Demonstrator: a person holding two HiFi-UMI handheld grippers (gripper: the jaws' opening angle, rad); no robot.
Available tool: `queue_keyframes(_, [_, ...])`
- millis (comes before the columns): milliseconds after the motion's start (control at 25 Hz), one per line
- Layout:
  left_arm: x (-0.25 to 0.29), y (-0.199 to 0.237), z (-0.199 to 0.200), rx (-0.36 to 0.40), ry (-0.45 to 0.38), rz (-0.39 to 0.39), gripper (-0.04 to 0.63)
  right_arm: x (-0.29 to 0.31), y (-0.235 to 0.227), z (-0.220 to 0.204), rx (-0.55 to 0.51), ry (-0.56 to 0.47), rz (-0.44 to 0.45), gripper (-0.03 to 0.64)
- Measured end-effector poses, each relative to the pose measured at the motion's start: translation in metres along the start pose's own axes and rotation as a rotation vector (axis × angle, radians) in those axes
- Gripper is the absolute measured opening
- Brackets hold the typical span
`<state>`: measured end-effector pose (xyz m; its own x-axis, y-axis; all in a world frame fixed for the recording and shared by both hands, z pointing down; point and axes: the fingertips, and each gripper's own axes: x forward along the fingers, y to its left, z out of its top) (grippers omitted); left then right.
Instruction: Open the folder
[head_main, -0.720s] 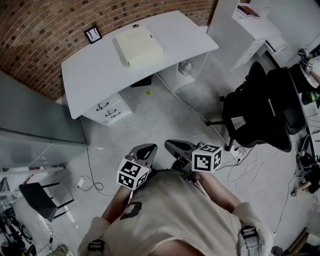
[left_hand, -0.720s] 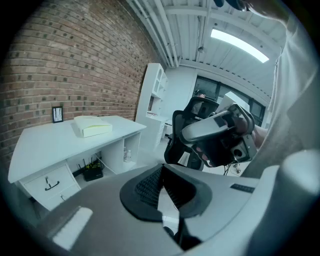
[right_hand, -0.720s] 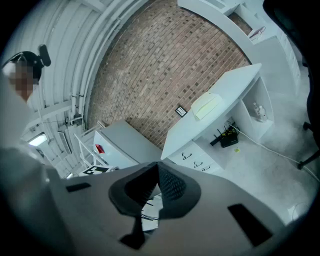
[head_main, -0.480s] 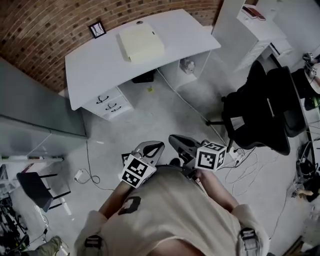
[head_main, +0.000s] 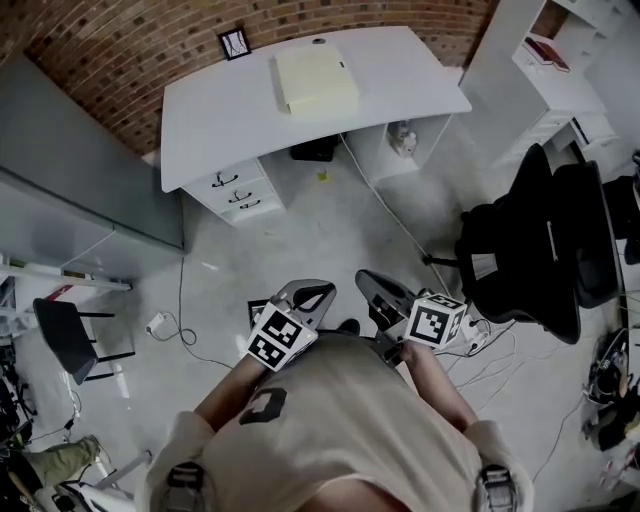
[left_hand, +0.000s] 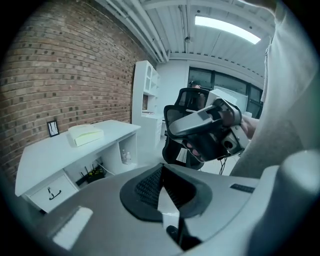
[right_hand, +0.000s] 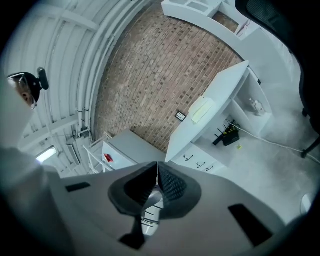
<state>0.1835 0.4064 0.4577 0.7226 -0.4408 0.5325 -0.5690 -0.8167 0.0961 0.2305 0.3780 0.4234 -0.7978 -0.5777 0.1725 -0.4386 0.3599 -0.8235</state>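
Standing back from the white desk (head_main: 215, 115), you hold both grippers close in front of your torso. The left gripper (head_main: 316, 291) has its jaws pressed together on nothing. The right gripper (head_main: 367, 279) is likewise closed and empty. The pale yellow folder (head_main: 316, 78) lies flat on the desk, well ahead of both jaw tips.

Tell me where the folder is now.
In the head view the folder lies on the white desk at top centre, right of the small black frame.
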Motion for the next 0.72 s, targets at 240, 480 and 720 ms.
queue_keyframes(240, [0.006, -0.008, 0.002, -0.014, 0.018, 0.033, 0.003, -0.009, -0.011, -0.001, 0.029, 0.029, 0.021, 0.006])
queue_keyframes(480, [0.013, -0.014, 0.004, -0.012, 0.048, 0.036, 0.003, -0.020, -0.028, 0.004, 0.073, 0.030, -0.015, 0.006])
queue_keyframes(720, [0.025, -0.014, 0.008, 0.013, 0.065, 0.005, 0.003, -0.016, -0.028, 0.005, 0.053, 0.060, 0.003, 0.006])
